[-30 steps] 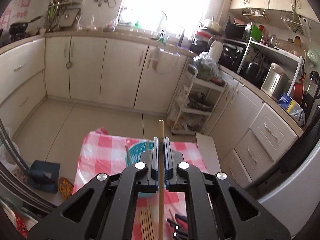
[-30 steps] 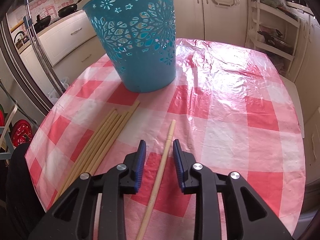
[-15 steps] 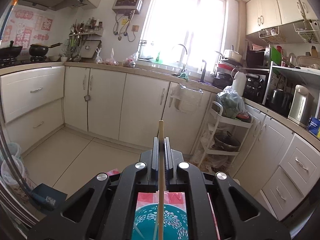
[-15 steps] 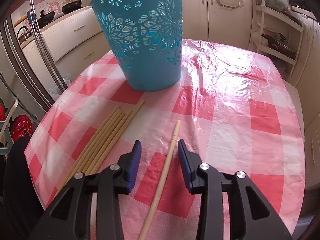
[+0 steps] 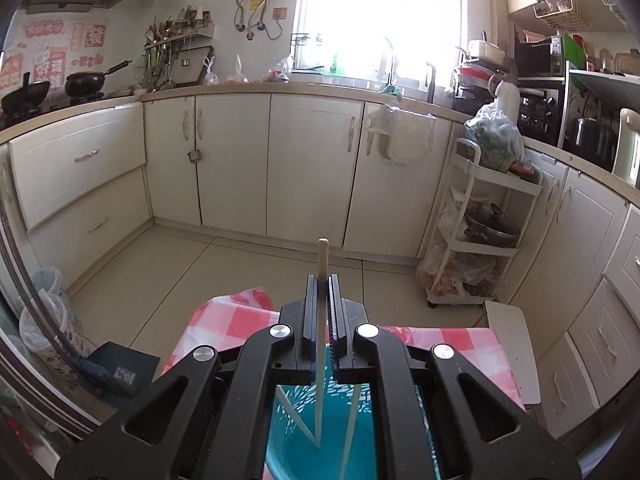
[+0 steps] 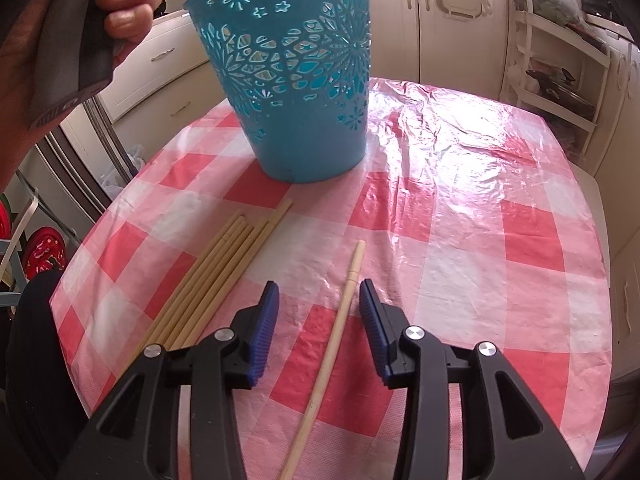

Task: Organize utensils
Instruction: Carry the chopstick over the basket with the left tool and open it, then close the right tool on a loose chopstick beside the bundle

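checked tablecloth (image 6: 460,216) | white trolley (image 5: 486,216) with pot (image 5: 492,229) | woks (image 5: 86,82) on stove

Both grippers are built of matte black plastic arms with triangular cut-outs, each arm pinned by round silver screws. The left gripper (image 5: 322,312) is fitted with narrow black fingers. The right gripper (image 6: 319,312) is tipped with ribbed blue pads (image 6: 267,330). A hand (image 6: 120,4) wrapped round a dark grey handle is seen at the upper left of the right wrist view.
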